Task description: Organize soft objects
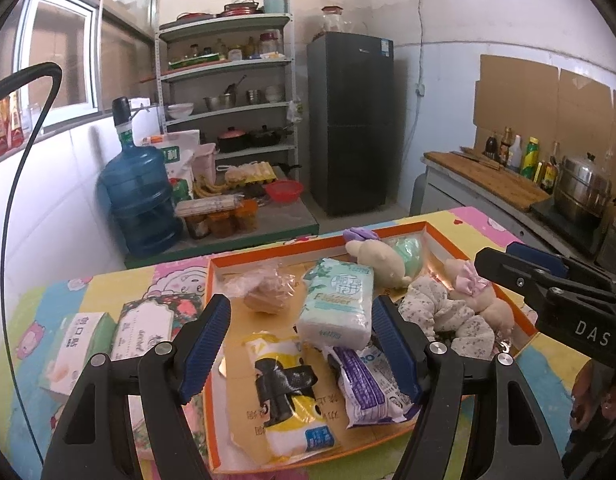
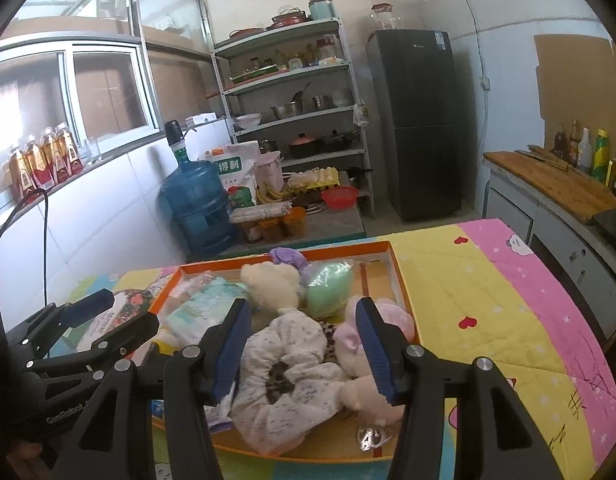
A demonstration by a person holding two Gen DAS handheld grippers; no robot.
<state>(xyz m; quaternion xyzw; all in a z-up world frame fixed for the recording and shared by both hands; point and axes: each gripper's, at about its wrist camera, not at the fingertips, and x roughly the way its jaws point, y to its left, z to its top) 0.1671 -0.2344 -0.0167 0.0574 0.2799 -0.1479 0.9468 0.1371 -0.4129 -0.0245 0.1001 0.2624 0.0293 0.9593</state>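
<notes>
My landmark was the orange tray [image 1: 421,227] on the table [image 2: 487,292], and every soft thing sat inside it; nearest my right hand-held gripper [image 2: 304,344] lay the floral-dressed plush doll [image 2: 292,364], directly ahead of and below the fingertips, in the tray's near right corner; its body curled in a loop, with the long axis running roughly from the tray's near edge up toward the pink-bowed head [image 2: 371,332] beside the right finger; I judged the right hand the nearer one for that doll, since the left hand-held gripper [image 1: 304,344] hovered over the tray's middle, above the white tissue pack [image 1: 337,300] and the purple-striped packet [image 1: 369,380]; the yellow wipes pouch [image 1: 286,392] lay toward the tray's near left side; a second cream plush [image 1: 381,258] and a green pouf [image 1: 407,254] sat against the tray's far edge; two more tissue packs [image 1: 112,336] lay outside the tray, off its left side.

Both pairs of jaws stood spread, the left wider than the right; neither pinched anything, and I saw no pad touching the doll or the packs.
</notes>
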